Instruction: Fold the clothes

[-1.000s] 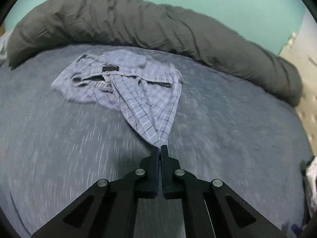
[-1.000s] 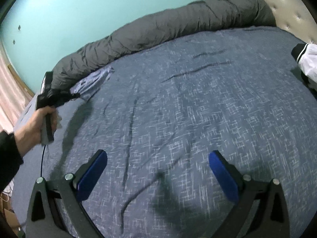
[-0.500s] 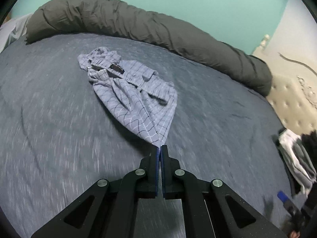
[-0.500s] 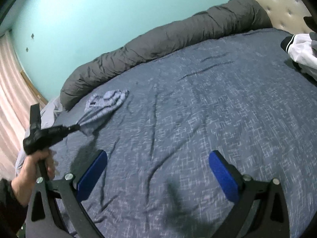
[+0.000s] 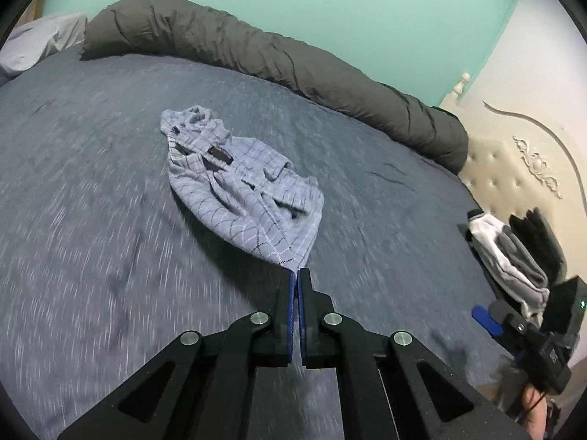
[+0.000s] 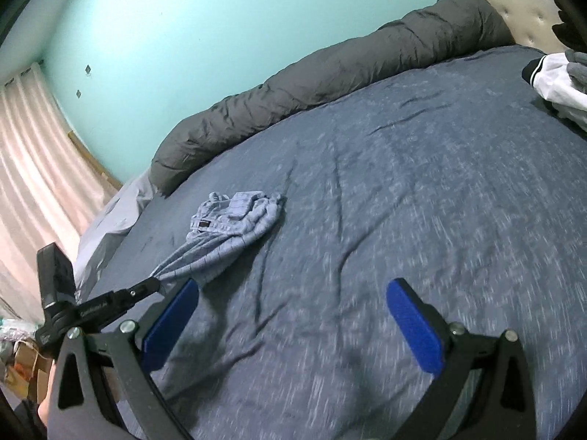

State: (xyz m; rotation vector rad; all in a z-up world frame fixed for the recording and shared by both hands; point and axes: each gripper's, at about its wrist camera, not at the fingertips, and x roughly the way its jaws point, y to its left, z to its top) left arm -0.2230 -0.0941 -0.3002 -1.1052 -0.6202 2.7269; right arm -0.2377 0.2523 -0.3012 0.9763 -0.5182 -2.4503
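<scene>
A crumpled pale blue checked garment lies on the bed, toward the middle of the dark blue flecked cover, with a small dark label showing near its bunched far end. Its near end is drawn out into a taut point that runs to the left tool, whose two blue-padded fingers are pressed together on the corner of the cloth. From the right wrist view the same garment shows as a heap with one strip stretched toward the left tool, seen side on at the picture's left edge with a black box mounted on its handle.

The right tool hangs over bare bed cover, its blue pads spread wide with nothing between them. In the left wrist view it sits low at the right edge, partly blurred, with a bit of the hand below it.

Along the far side of the bed runs a long rolled grey duvet, against a turquoise wall. A cream tufted headboard stands at the bed's right end, and near it a small pile of white, grey and black clothes rests on the cover, well apart from the checked garment. Pale pink curtains hang at the left of the right wrist view
</scene>
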